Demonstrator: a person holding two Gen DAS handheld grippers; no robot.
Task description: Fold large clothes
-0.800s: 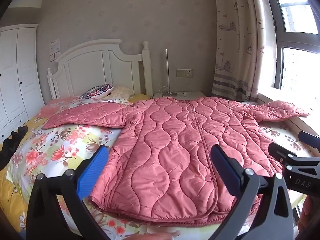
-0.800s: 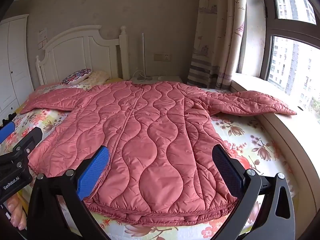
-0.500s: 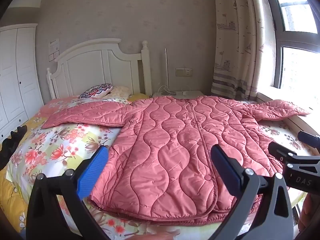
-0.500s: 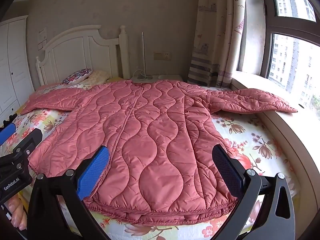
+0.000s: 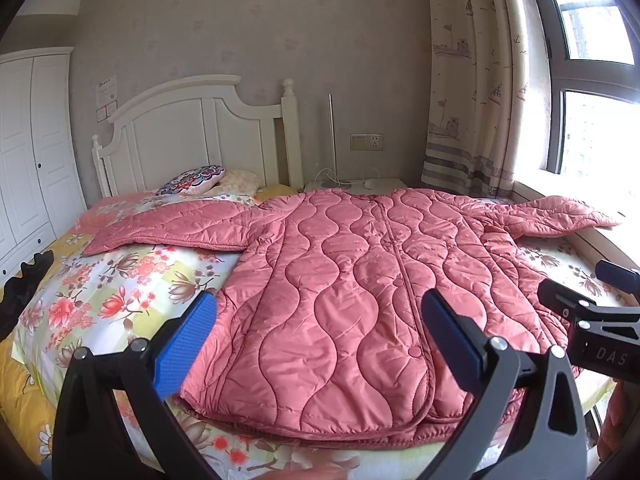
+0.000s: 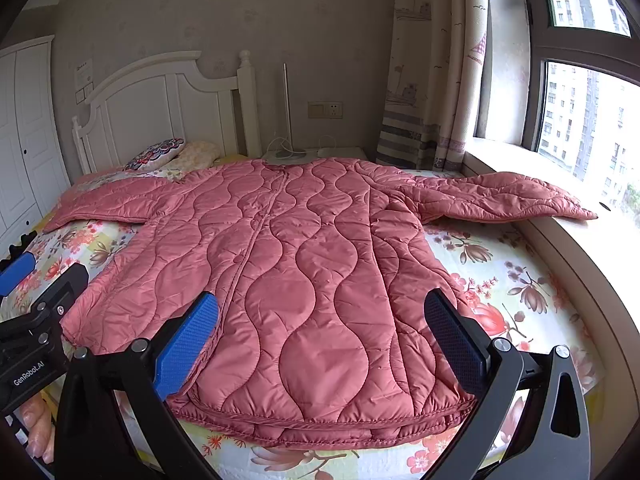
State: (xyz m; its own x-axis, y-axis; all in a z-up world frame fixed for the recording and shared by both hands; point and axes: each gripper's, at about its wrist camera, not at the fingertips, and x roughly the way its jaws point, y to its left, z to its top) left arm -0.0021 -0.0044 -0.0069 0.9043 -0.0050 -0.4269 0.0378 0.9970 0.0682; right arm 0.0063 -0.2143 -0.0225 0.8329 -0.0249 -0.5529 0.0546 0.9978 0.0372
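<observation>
a pink quilted coat lies flat, front up and closed, on the floral bed, its hem at the near edge, collar toward the white headboard, one sleeve stretched toward the pillows and the other draped onto the windowsill. the left gripper hovers over the hem's left part, jaws spread wide with nothing between them. the right gripper hovers over the hem's right part, likewise spread and empty, the two side by side.
</observation>
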